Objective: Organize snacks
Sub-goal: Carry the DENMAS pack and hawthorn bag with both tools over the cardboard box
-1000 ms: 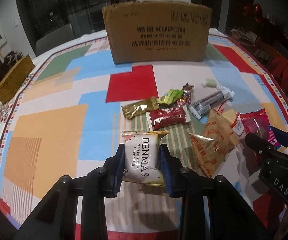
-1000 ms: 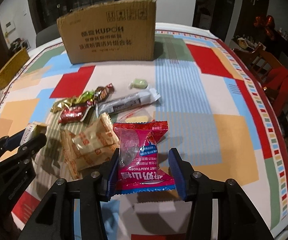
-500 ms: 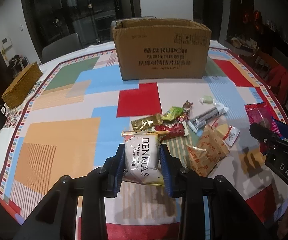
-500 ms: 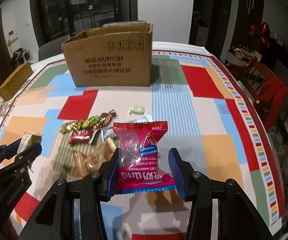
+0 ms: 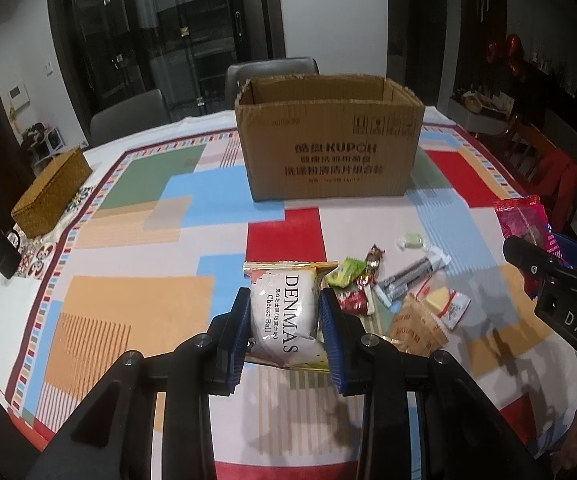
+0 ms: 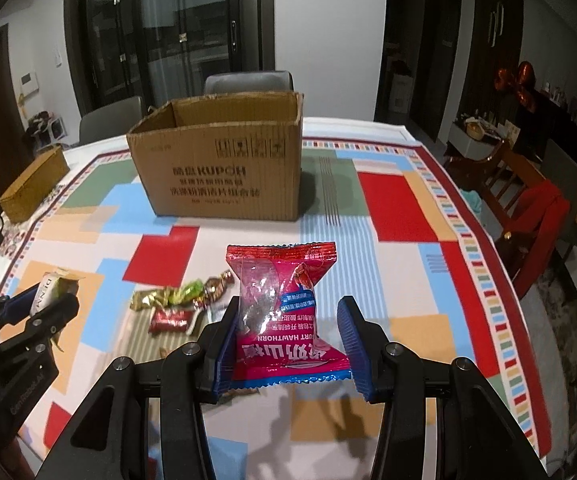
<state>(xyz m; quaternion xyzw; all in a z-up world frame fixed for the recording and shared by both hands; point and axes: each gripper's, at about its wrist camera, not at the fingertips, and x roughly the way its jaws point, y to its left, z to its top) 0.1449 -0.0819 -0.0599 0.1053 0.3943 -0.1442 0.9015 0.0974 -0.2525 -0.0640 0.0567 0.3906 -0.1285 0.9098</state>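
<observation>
While open brown cardboard box (image 5: 330, 148) waits at far side of patchwork tablecloth (image 5: 128, 300), left gripper (image 5: 284, 332) clamps white cheese-ball packet (image 5: 282, 314), right gripper (image 6: 288, 340) clamps red hawthorn pouch (image 6: 284, 308), both aloft; best clear rim before release.

We see a white DENMAS cheese-ball packet (image 5: 282, 316) upright at lower centre of the left view, and a red hawthorn packet (image 6: 284, 312) likewise in the right view — loose sweets (image 5: 372, 284) lie before an open cardboard box (image 5: 328, 152), upper centre.
</observation>
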